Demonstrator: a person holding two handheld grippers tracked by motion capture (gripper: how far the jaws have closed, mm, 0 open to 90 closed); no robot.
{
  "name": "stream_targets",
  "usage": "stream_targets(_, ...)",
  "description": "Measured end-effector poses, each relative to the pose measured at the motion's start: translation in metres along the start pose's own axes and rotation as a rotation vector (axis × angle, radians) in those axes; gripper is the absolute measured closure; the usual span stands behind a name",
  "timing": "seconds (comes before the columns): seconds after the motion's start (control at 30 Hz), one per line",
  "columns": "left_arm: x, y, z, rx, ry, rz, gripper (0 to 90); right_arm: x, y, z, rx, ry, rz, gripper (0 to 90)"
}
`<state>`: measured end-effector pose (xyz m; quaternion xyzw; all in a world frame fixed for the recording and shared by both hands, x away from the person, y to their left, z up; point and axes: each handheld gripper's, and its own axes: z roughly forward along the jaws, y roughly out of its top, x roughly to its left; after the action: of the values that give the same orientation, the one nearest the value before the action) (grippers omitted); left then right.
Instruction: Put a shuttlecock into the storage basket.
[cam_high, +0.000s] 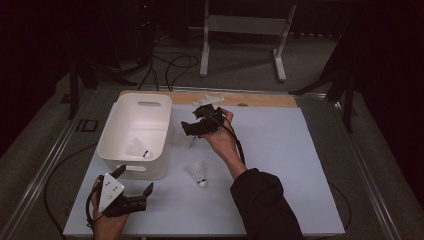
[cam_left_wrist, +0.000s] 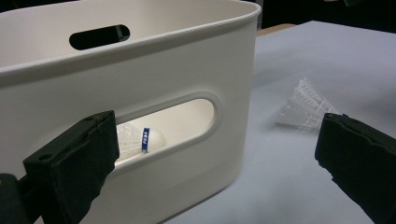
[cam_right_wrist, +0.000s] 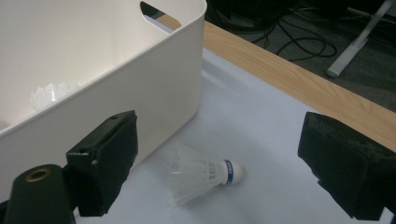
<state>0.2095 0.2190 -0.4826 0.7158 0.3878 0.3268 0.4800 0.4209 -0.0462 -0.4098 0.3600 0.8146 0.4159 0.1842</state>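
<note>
White bin (cam_high: 136, 135) at left of table (cam_high: 280, 165). One shuttlecock in the bin (cam_high: 138, 148): done, by my reckoning. Two left: shuttlecock beside the bin's right wall (cam_right_wrist: 201, 175), shuttlecock nearer the person (cam_high: 198, 172). Right gripper (cam_high: 192, 126) gapes, empty, over the first. Left gripper (cam_high: 134, 186), jaws apart, idle at near left.

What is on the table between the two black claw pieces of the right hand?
A white shuttlecock lying on its side beside the tub, seen in the right gripper view.
</note>
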Motion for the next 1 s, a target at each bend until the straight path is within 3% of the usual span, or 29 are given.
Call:
stream_targets(0.7,0.000,0.000,0.000,0.000,-0.002,0.002,0.2,0.000,-0.013,0.012,0.035,0.000,0.016,13.0)
stream_targets(1.0,0.000,0.000,0.000,0.000,-0.003,0.001,0.2,0.002,-0.017,0.020,0.050,0.021,0.009,12.2)
